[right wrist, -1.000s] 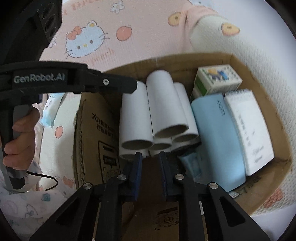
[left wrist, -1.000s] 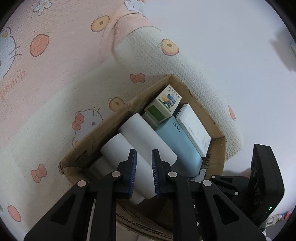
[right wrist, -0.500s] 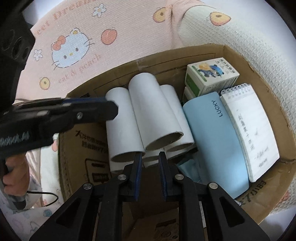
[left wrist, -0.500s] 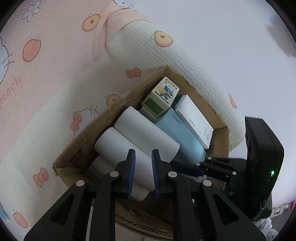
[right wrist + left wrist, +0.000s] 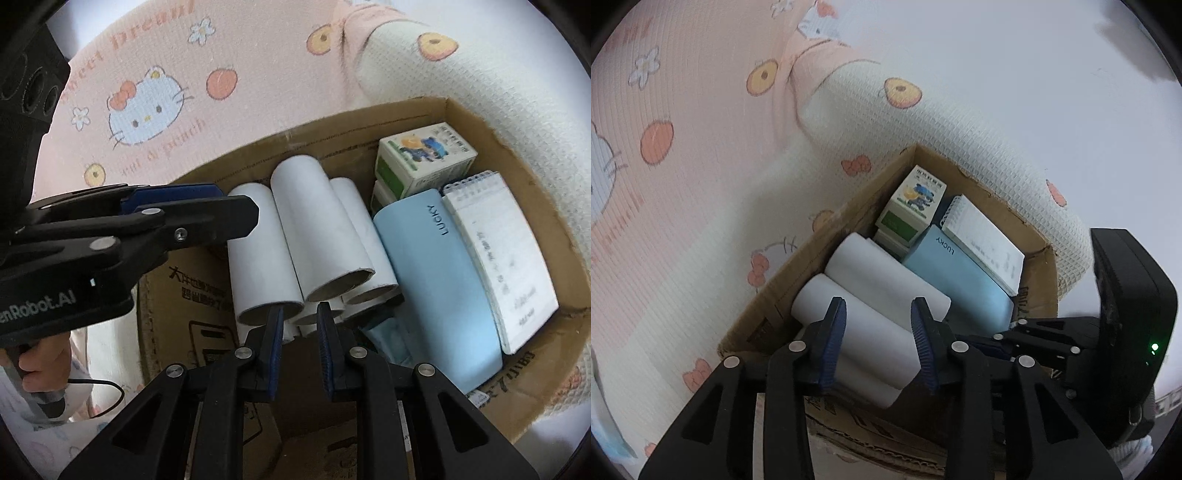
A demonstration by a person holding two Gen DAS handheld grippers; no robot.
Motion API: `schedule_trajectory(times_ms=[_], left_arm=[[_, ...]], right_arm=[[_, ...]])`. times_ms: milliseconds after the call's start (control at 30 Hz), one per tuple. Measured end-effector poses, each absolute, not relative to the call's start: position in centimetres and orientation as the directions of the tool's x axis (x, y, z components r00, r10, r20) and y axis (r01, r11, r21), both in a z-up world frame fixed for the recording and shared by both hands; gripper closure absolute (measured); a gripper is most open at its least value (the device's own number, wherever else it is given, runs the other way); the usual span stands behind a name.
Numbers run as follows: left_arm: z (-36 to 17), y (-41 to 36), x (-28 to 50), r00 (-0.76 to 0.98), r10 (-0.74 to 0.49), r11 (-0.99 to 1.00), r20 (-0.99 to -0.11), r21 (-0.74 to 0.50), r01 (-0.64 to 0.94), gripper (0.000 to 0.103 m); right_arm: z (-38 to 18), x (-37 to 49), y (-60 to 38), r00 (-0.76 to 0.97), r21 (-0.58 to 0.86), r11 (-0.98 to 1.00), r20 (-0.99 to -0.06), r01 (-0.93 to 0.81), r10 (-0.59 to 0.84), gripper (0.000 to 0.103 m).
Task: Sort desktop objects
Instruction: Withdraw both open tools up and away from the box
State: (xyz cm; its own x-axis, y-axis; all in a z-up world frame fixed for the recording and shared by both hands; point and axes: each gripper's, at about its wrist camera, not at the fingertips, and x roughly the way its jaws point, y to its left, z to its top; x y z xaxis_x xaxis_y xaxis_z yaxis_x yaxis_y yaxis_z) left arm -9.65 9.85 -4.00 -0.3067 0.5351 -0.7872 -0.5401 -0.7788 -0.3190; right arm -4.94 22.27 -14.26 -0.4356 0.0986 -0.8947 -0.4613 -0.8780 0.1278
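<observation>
A cardboard box (image 5: 480,122) on a Hello Kitty blanket holds several white paper rolls (image 5: 317,236), a blue LUCKY case (image 5: 432,273), a white spiral notepad (image 5: 506,258) and a small green and white carton (image 5: 424,158). My left gripper (image 5: 879,310) is open, its jaws astride the white rolls (image 5: 871,306) at the box's left end. It also shows in the right wrist view (image 5: 221,206). My right gripper (image 5: 300,314) hovers at the open ends of the rolls, jaws narrowly apart and empty.
The box (image 5: 964,177) lies against a rolled blanket edge (image 5: 960,122), with a white wall behind. A folded box flap (image 5: 192,317) with printed text lies under my grippers. A hand (image 5: 37,365) holds the left gripper's handle.
My left gripper has opened from nearly shut and now spans the rolls. Both grippers have moved in closer over the box.
</observation>
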Motion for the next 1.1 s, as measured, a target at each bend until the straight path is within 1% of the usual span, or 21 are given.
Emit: schedule_trajectory(times_ms=[100,200,267,333,500,600,667,833,900,933,1100], left_arm=[[-3.4,9.8,-9.2,-0.348,0.531,-0.783,-0.772,-0.291,-0.549,0.063],[-3.1,9.9,-8.6,-0.371,0.525,-0.786,-0.766,-0.268,-0.558,0.062],[-3.0,9.9,-8.2,-0.381,0.515,-0.789,-0.768,-0.253,-0.559,0.058],[-2.8,9.8,-7.7,-0.390,0.514,-0.791,-0.764,-0.246,-0.560,0.056],[-1.9,9.4,-6.1,-0.435,0.535,-0.783,-0.724,-0.233,-0.577,0.050],[-1.3,9.0,-5.0,-0.480,0.534,-0.791,-0.696,-0.211,-0.574,0.049],[-1.2,8.5,-4.6,-0.499,0.532,-0.802,-0.684,-0.217,-0.557,0.049],[-0.6,6.2,-3.8,-0.520,0.541,-0.817,-0.661,-0.268,-0.510,0.049],[-0.2,5.1,-3.4,-0.531,0.539,-0.824,-0.654,-0.280,-0.492,0.045],[-0.1,4.7,-3.2,-0.535,0.531,-0.831,-0.657,-0.279,-0.482,0.042],[0.6,3.6,-2.0,-0.554,0.486,-0.853,-0.676,-0.231,-0.467,0.036]], right_arm=[[-13.2,-4.1,21.3,-0.464,0.080,-0.875,-0.869,-0.477,0.174,0.087],[-12.1,-3.2,20.4,-0.525,0.115,-0.873,-0.833,-0.474,0.175,0.087],[-11.7,-3.0,20.2,-0.542,0.131,-0.867,-0.822,-0.481,0.176,0.087],[-11.5,-2.9,19.9,-0.545,0.129,-0.861,-0.817,-0.492,0.189,0.087],[-11.0,-3.0,19.1,-0.546,0.109,-0.859,-0.810,-0.500,0.215,0.087],[-10.6,-2.3,18.8,-0.546,0.099,-0.860,-0.807,-0.501,0.225,0.087],[-10.4,-2.0,18.4,-0.535,0.084,-0.855,-0.810,-0.512,0.241,0.087],[-10.0,-1.7,17.1,-0.503,0.019,-0.842,-0.809,-0.538,0.303,0.087],[-9.8,-1.6,16.4,-0.487,-0.012,-0.841,-0.811,-0.541,0.325,0.087],[-9.7,-1.6,16.1,-0.477,-0.031,-0.841,-0.812,-0.540,0.337,0.087],[-8.8,-0.7,13.8,-0.434,-0.148,-0.831,-0.796,-0.537,0.422,0.087]])
